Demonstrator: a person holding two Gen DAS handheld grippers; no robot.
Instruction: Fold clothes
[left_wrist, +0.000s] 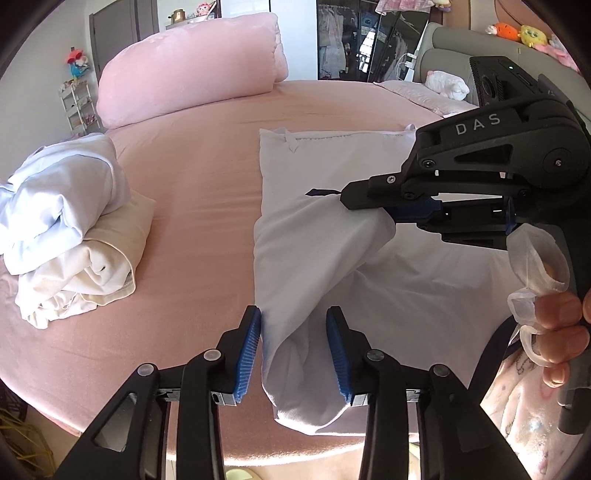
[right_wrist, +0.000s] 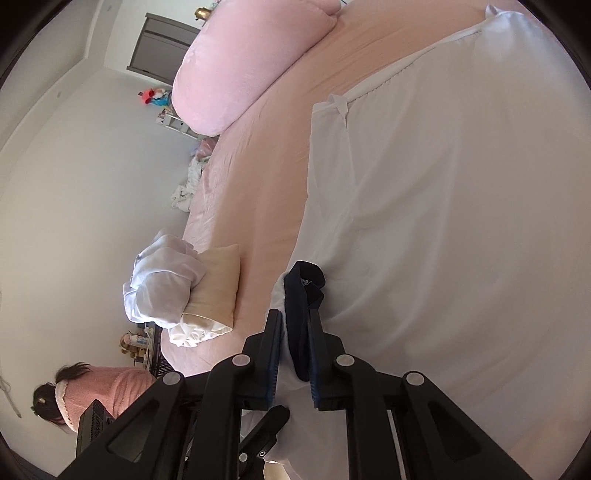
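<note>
From the left wrist view, a white, thin cotton garment (left_wrist: 332, 236) lies spread over the pink bedsheet (left_wrist: 192, 206), its nearest end bunched into a roll that reaches the bed's near edge. The left gripper (left_wrist: 293, 354) straddles that roll, blue ribbed pads (left_wrist: 247, 354) a little apart with the cloth between them; whether they press it I cannot tell. Further up, the right gripper (left_wrist: 341, 195) pinches a raised fold with a dark blue trim, jaws together on it. A rumpled pile of white and cream clothes (left_wrist: 74, 229) sits well apart on the left, a big pink pillow (left_wrist: 192, 70) behind

From the right wrist view, the right gripper (right_wrist: 295, 354) is clamped on the dark trim and white cloth (right_wrist: 443, 221); the pile (right_wrist: 181, 291) rests beside it on the sheet (right_wrist: 266, 177)
</note>
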